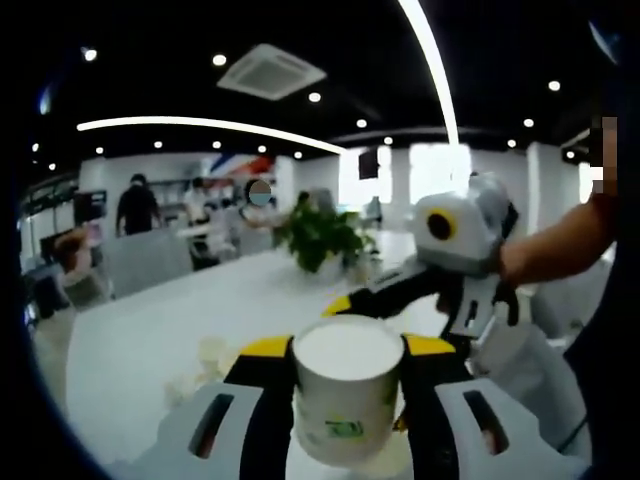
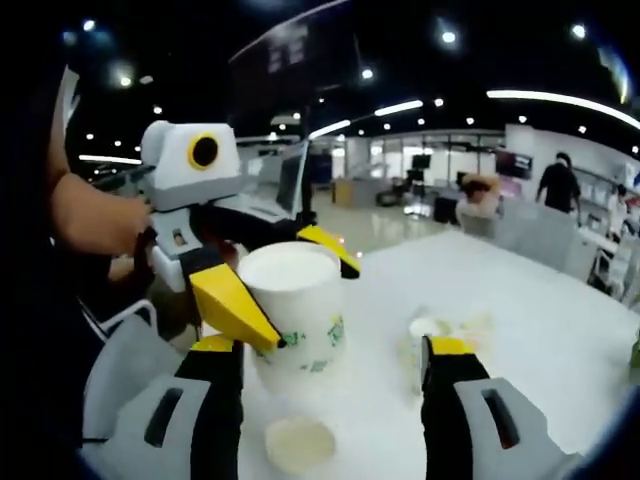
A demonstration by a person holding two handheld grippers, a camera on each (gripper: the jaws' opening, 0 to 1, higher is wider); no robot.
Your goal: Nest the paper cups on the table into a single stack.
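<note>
Paper cup (image 1: 348,398) is clamped upside down between the left gripper (image 1: 348,372) jaws above the table (image 1: 150,340), right gripper (image 2: 330,372) jaws spread empty, and a second cup (image 2: 299,443) plus a farther cup (image 2: 425,330) remain unstacked.

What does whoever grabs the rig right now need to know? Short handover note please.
Left gripper: shut on a white paper cup, held upside down above the white table.
Right gripper: open, holding nothing.
One more cup stands on the table between the right jaws; something small and pale, too blurred to name, lies further back.
Done: one cup lifted.
Left: nest the held cup with the one below, then check the blurred item.
</note>
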